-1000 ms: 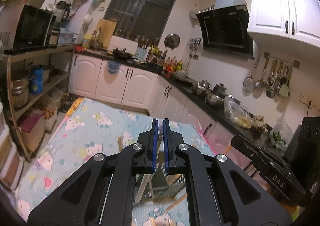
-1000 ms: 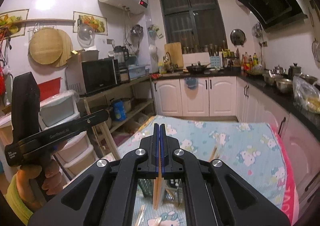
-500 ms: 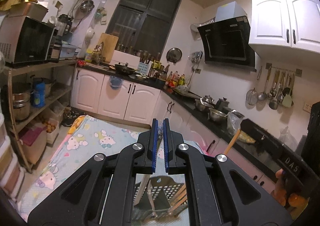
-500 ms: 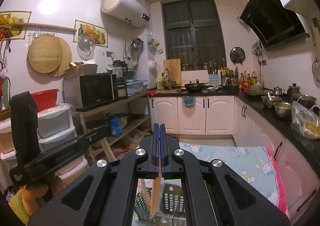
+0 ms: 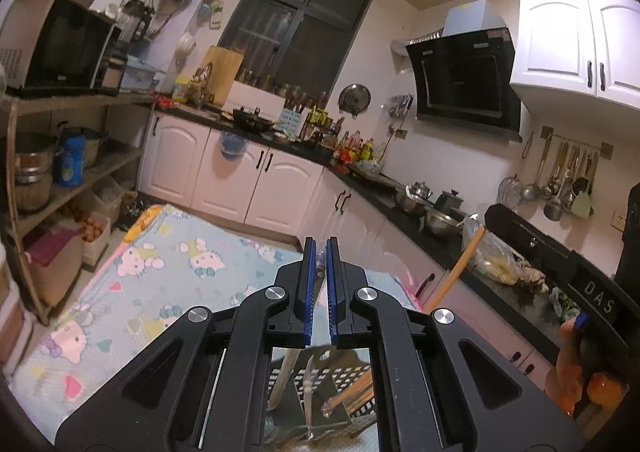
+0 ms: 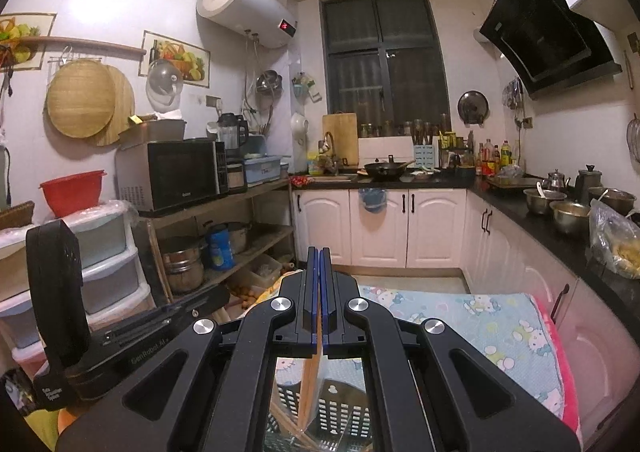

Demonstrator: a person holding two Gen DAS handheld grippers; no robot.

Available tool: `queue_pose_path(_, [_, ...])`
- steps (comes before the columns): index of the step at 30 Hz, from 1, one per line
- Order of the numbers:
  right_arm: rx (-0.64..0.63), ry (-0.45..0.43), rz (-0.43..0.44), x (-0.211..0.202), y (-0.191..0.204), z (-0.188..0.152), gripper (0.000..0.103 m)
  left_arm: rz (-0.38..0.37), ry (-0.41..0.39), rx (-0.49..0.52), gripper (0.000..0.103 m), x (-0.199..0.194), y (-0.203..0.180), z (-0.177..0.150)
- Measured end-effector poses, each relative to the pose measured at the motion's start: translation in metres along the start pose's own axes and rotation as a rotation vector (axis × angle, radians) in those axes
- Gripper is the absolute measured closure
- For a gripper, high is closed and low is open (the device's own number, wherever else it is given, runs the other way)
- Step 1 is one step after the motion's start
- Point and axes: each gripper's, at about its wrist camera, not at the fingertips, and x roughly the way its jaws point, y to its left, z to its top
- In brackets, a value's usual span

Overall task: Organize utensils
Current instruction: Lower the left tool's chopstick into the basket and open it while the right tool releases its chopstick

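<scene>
progress: mid-task, my read. Some utensils already in the holder, two more held above it, not yet dropped in.
left gripper (image 5: 320, 284): jaws closed on a metal utensil (image 5: 308, 384), clear patterned handle, looks like a spoon/fork; shaft hangs down below the pads toward the holder.
right gripper (image 6: 320, 292): jaws closed on a wooden chopstick (image 6: 310, 384), thin, hangs down over the holder; in left view its upper end sticks up at the right.
holder (image 5: 352, 378): dark perforated plastic caddy, near edge of both views, directly under both grippers, on the cartoon-print cloth (image 5: 152, 292).
holder contents: wooden chopsticks (image 5: 358, 392) leaning at right side; a metal handle (image 5: 282, 380) at left, can't tell what kind. Which compartment: can't tell, divider mostly hidden by gripper bodies.
left to do: lower both held pcs into the holder, release. More loose utensils on the cloth: none visible in these views.
risk: chopstick is tilted, may catch the rim.
</scene>
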Motion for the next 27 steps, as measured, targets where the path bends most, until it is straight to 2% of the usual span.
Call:
queue_pose_path(11, [-0.024,0.031,-0.056,0.028,-0.009,-0.03,0.102,-0.023,0.049,-0.036,0.102,0.019,0.01,-0.029])
queue_pose_path(27, [0.031,0.114,-0.076,0.054,-0.024,-0.077,0.102,0.031,0.099,-0.015,0.102,0.028,0.021,-0.055])
